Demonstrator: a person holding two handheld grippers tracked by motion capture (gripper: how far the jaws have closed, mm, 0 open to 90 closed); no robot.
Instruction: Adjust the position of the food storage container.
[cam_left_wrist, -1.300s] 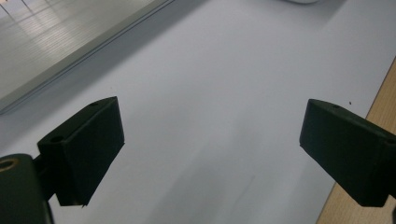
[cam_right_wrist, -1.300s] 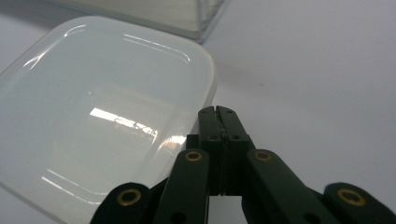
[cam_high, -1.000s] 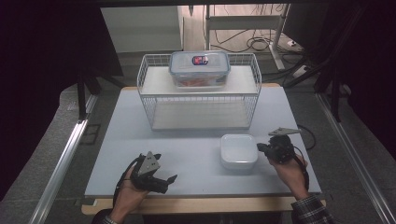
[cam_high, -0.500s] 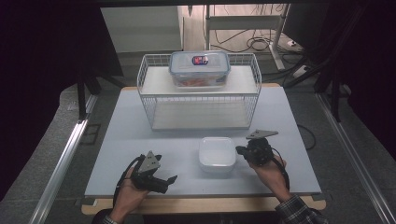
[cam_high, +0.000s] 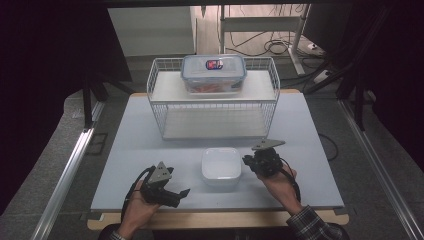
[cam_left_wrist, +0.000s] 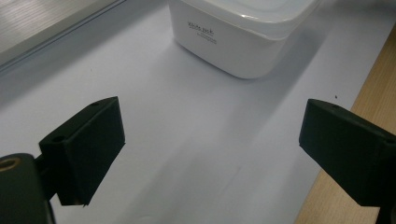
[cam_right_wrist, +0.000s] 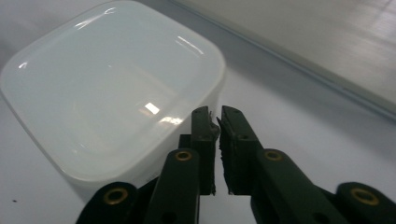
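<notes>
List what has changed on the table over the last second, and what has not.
The white container slid left along the table's front, pushed by the right gripper, which travelled left with it. That gripper's jaws, shut before, have just been opening a crack; nothing sits between them, and they stand beside the container's edge. The left gripper, open, the wire rack and the lidded box on it stayed put.

The square white plastic box (cam_high: 220, 167) looks smooth, and its lid is shiny with bright spots of light on it. The flat pale table top (cam_high: 150, 150) is smooth and dull, with a bare wood edge (cam_high: 220, 220) at the front. The white wire basket rack (cam_high: 214, 107) is thin metal. The clear plastic tub with a blue-edged lid (cam_high: 214, 73) looks glossy. The black gripper fingers (cam_left_wrist: 84, 147) are dull, hard plastic.
</notes>
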